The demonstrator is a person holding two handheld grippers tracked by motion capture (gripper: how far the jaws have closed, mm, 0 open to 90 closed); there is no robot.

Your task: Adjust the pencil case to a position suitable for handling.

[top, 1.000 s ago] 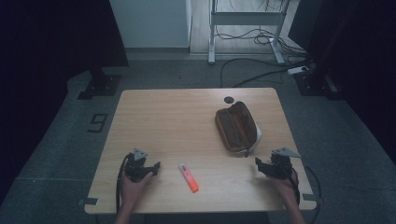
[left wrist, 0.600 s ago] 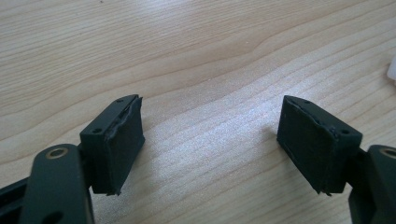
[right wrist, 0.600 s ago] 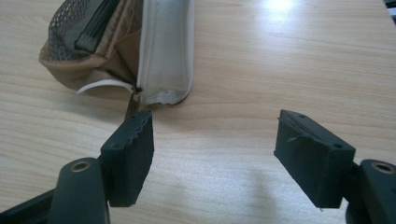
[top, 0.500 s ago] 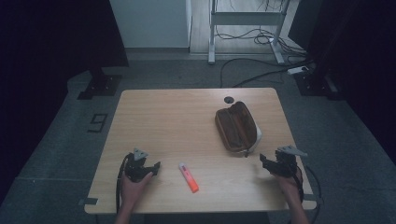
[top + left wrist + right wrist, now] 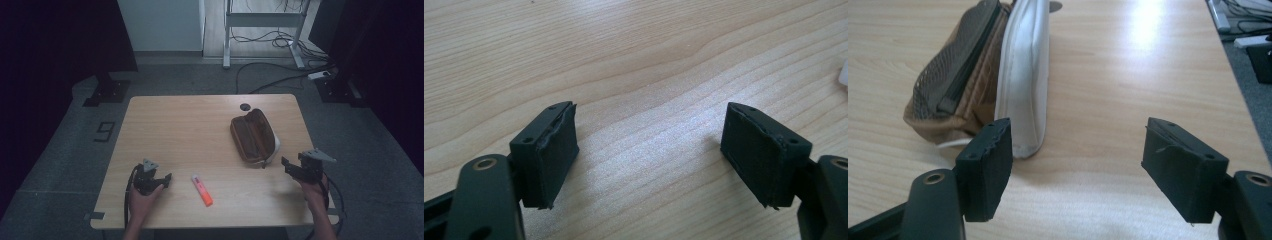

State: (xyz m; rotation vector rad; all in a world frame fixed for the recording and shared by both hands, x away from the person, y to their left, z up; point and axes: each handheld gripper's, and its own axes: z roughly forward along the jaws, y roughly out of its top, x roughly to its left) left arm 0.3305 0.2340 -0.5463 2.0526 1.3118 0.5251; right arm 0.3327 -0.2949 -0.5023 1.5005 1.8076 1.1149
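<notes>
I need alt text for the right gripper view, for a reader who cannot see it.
A brown mesh pouch with a white side lies on a wooden table, just beyond the right tongs. Their two black jaws stand open, with nothing between them.

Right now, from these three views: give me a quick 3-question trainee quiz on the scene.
1. True or false: the brown mesh zip pouch is held between the right gripper fingers.
2. Multiple choice: the orange and white marker pen on the light wooden table lies (a) beside the left gripper, (b) on top of the pouch, (c) on the floor.
3. Fill in: in the left gripper view, the wide-apart fingers have only bare ____ between them.

Key: 1 false, the fingers are open and apart from the pouch; 2 (a); 3 table.
</notes>
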